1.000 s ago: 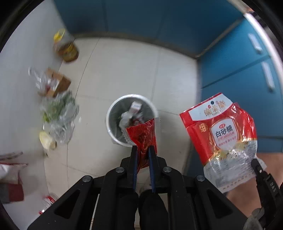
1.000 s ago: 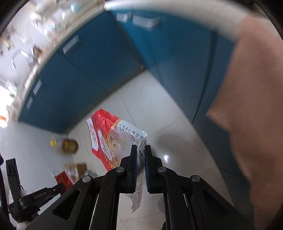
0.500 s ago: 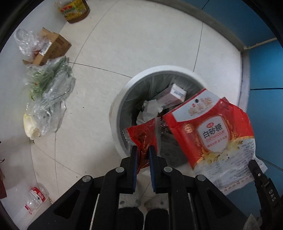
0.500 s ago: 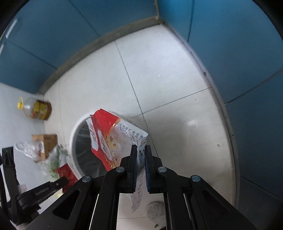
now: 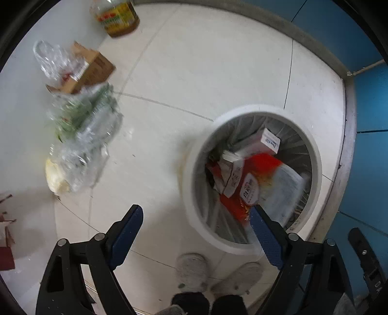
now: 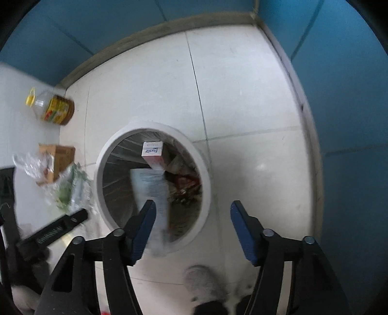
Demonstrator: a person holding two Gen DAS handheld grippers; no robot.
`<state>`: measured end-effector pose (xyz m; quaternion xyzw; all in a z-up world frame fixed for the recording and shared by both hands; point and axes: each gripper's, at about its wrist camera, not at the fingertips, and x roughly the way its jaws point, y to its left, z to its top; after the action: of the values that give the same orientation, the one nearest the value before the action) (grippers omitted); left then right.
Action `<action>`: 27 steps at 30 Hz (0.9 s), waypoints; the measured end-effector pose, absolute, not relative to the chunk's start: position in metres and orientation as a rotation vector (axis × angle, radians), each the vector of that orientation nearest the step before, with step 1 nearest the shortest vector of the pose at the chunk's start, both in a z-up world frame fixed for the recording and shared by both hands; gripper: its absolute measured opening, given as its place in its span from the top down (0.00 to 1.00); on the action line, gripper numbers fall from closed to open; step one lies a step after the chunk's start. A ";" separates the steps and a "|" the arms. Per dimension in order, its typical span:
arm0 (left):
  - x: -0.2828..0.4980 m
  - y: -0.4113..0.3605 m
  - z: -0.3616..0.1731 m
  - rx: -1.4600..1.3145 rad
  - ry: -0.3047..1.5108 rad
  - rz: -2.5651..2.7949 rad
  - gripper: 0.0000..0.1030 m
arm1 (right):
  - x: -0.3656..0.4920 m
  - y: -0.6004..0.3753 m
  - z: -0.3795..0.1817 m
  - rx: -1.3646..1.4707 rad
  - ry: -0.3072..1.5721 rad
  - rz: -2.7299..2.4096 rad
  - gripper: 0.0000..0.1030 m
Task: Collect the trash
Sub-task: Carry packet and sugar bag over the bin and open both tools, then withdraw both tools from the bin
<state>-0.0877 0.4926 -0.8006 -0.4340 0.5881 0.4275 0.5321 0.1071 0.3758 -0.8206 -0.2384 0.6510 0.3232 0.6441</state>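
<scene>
White bin [image 5: 191,193] is sitting on the floor tiles near the blue cabinets [image 5: 373,97], person's shoes [image 5: 192,270] planted right at its rim so both tools are hanging over the opening for a drop. Left gripper [image 5: 194,238] is spread wide, holding nothing; right gripper [image 6: 191,224] is likewise wide & empty. Red sugar bag [image 5: 257,184] is lying inside the bin, blurred, prob. mid-fall; label partly reads "白砂". White carton [image 6: 152,151] inside the bin is reading "Doctor". Well left of the bin, more trash is waiting: clear plastic bags w/ greens [image 5: 84,126], cardboard box [image 5: 93,70], oil bottle [image 5: 116,17], its label unreadable.
</scene>
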 end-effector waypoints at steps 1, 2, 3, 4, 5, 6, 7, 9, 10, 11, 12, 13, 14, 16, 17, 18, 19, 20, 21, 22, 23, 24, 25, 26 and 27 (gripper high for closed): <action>-0.089 0.490 -0.792 -1.004 1.401 1.032 0.06 | 0.103 0.378 -0.815 -0.564 1.460 0.752 0.21; -0.090 0.487 -0.784 -0.974 1.395 1.035 0.04 | 0.100 0.378 -0.808 -0.591 1.434 0.762 0.17; -0.091 0.484 -0.776 -0.941 1.392 1.040 0.03 | 0.098 0.378 -0.802 -0.614 1.414 0.772 0.09; -0.091 0.482 -0.769 -0.920 1.389 1.042 0.03 | 0.095 0.378 -0.796 -0.639 1.393 0.782 0.03; -0.092 0.479 -0.762 -0.896 1.383 1.044 0.03 | 0.091 0.378 -0.790 -0.660 1.373 0.790 0.02; -0.093 0.472 -0.751 -0.872 1.377 1.037 0.03 | 0.088 0.376 -0.783 -0.676 1.352 0.802 0.01; -0.093 0.468 -0.745 -0.861 1.373 1.029 0.02 | 0.084 0.374 -0.776 -0.692 1.333 0.812 0.01; -0.094 0.457 -0.728 -0.849 1.350 0.995 0.02 | 0.078 0.370 -0.764 -0.712 1.311 0.830 0.01; -0.095 0.452 -0.719 -0.848 1.341 0.979 0.02 | 0.075 0.367 -0.757 -0.722 1.302 0.833 0.00; -0.096 0.446 -0.707 -0.838 1.332 0.975 0.02 | 0.072 0.362 -0.745 -0.731 1.291 0.837 0.00; -0.097 0.441 -0.695 -0.821 1.325 0.983 0.02 | 0.070 0.357 -0.734 -0.733 1.283 0.838 0.00; -0.097 0.438 -0.688 -0.811 1.318 0.987 0.02 | 0.069 0.353 -0.726 -0.735 1.277 0.837 0.00; -0.099 0.433 -0.676 -0.801 1.308 0.989 0.02 | 0.068 0.347 -0.712 -0.735 1.268 0.838 0.00; -0.104 0.425 -0.645 -0.802 1.285 0.992 0.02 | 0.065 0.338 -0.685 -0.735 1.248 0.840 0.00; -0.108 0.421 -0.629 -0.809 1.270 0.993 0.02 | 0.064 0.335 -0.674 -0.731 1.241 0.842 0.00; -0.111 0.418 -0.614 -0.814 1.259 0.995 0.02 | 0.063 0.329 -0.654 -0.727 1.229 0.846 0.00; -0.113 0.414 -0.598 -0.817 1.250 0.998 0.02 | 0.061 0.324 -0.639 -0.729 1.217 0.846 0.00; -0.116 0.410 -0.585 -0.818 1.241 1.001 0.02 | 0.058 0.320 -0.620 -0.724 1.205 0.850 0.00; -0.119 0.406 -0.563 -0.818 1.226 1.004 0.02 | 0.055 0.317 -0.604 -0.720 1.197 0.856 0.00; -0.121 0.401 -0.546 -0.818 1.213 1.006 0.02 | 0.050 0.312 -0.585 -0.722 1.182 0.863 0.00; -0.123 0.396 -0.532 -0.815 1.202 1.007 0.02 | 0.045 0.306 -0.560 -0.723 1.159 0.870 0.00; -0.125 0.390 -0.512 -0.808 1.189 1.009 0.02 | 0.040 0.301 -0.538 -0.719 1.144 0.879 0.00; -0.129 0.384 -0.492 -0.805 1.176 1.006 0.02 | 0.035 0.297 -0.522 -0.716 1.135 0.884 0.00; -0.132 0.379 -0.473 -0.805 1.164 1.003 0.02 | 0.031 0.291 -0.502 -0.711 1.125 0.890 0.00; -0.135 0.374 -0.457 -0.804 1.153 1.000 0.02 | 0.026 0.285 -0.478 -0.703 1.112 0.896 0.00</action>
<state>-0.1347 0.3741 -0.4568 -0.3538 0.5075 0.4404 0.6507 0.0257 0.2851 -0.4784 -0.3155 0.4991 0.4024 0.6996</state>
